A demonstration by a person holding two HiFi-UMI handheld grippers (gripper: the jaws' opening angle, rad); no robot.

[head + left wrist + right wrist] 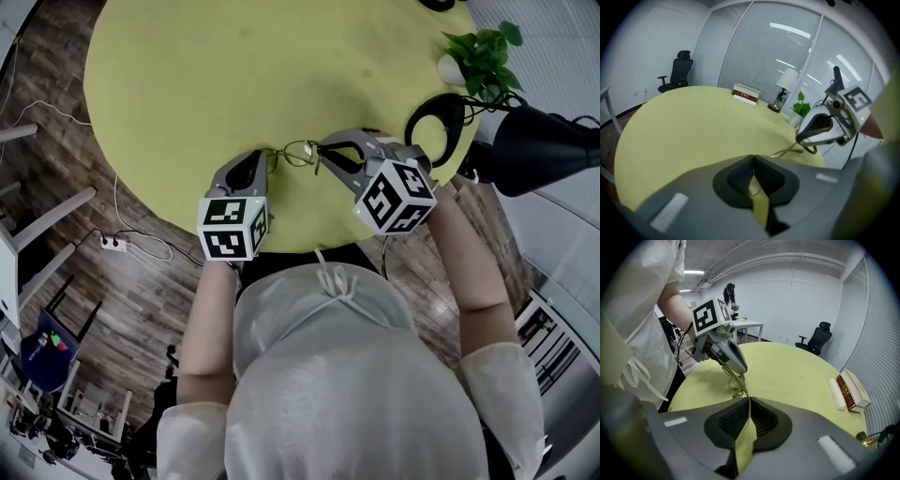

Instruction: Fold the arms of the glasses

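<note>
Thin wire-framed glasses [298, 153] hang just above the near edge of the round yellow-green table [216, 75], held between both grippers. My left gripper [270, 161] is shut on the tip of one arm; in the left gripper view that thin arm [751, 190] lies pinched between the pads, and the other arm [787, 151] runs off to the right gripper [820, 129]. My right gripper [323, 150] is shut on that other arm, which in the right gripper view [749, 404] rises from the jaws toward the lenses [737, 386] and the left gripper [726, 352].
A black lamp [539, 141], a potted plant [483, 56] and a black looped object [436, 127] stand at the table's right edge. Stacked books [745, 93] and a small lamp [785, 86] sit on the far side. An office chair [815, 338] stands beyond the table.
</note>
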